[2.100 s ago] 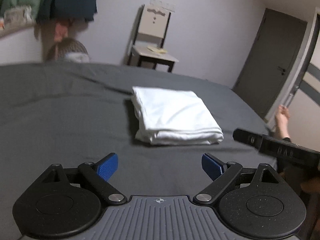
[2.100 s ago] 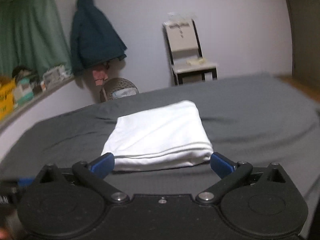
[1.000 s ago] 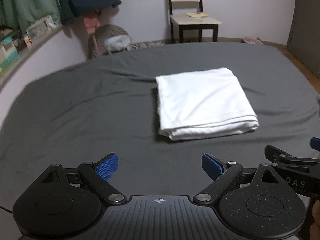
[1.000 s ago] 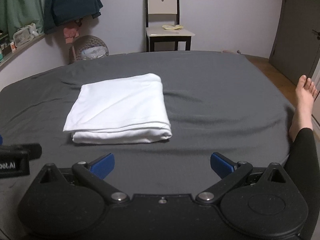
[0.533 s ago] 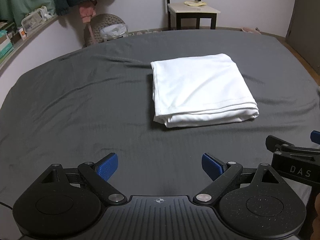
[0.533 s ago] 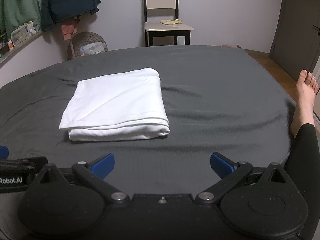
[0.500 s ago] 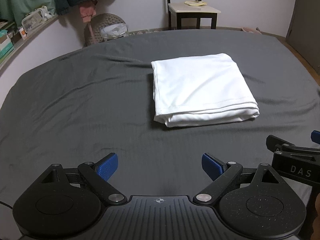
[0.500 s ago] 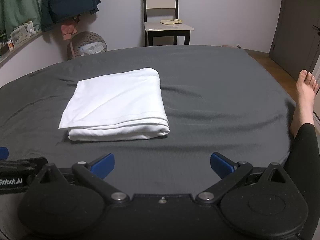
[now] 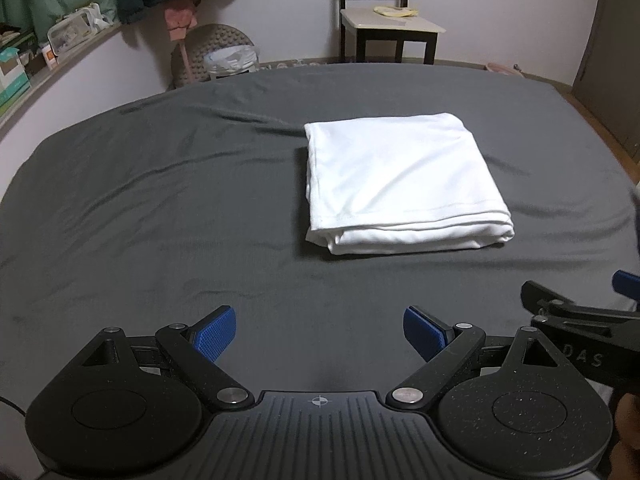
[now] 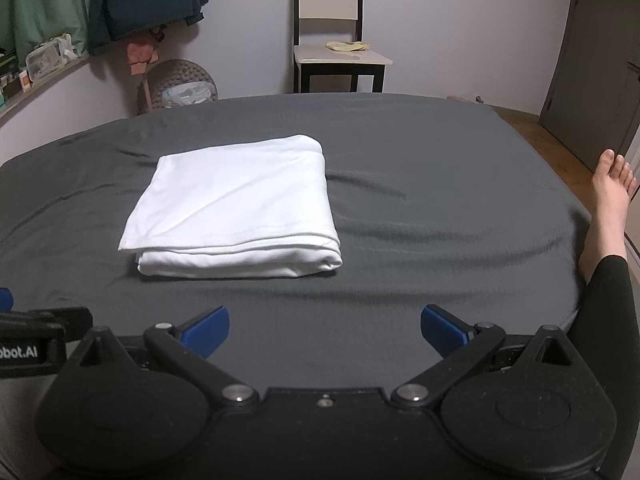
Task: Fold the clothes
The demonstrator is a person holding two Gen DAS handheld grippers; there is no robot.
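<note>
Folded white garment (image 9: 404,184) lies flat on the dark grey bed sheet (image 9: 160,208), a neat rectangular stack with layered edges facing the cameras. Seen from the left wrist it sits right of centre; from the right wrist (image 10: 236,208) it sits left of centre.

Left tool (image 9: 320,334): blue pads spread wide, nothing between them, only bare sheet beyond. Well short of the garment, no contact.

Right tool (image 10: 325,330): pads also spread wide, nothing between them, hanging over bare sheet near the bed's near edge. Well apart from the garment.

Each tool shows at the edge of the other's view: the right one's black arm and blue pad at the lower right of the left wrist view (image 9: 580,320), the left one's body at the lower left of the right wrist view (image 10: 36,340).

A person's bare foot (image 10: 610,188) and a leg in a black trouser leg (image 10: 608,300) rest by the right side of the bed.

Background: chair (image 10: 332,40) with a pale seat against the far wall, something yellowish on the seat (image 10: 347,45). Dark jacket (image 10: 140,0) hanging at upper left, green curtain (image 10: 36,12) beside it, cluttered ledge (image 9: 48,56) along the left wall. Round textured object on the floor with a white bag in front of it (image 10: 180,88). Grey door (image 10: 596,60) at right.
</note>
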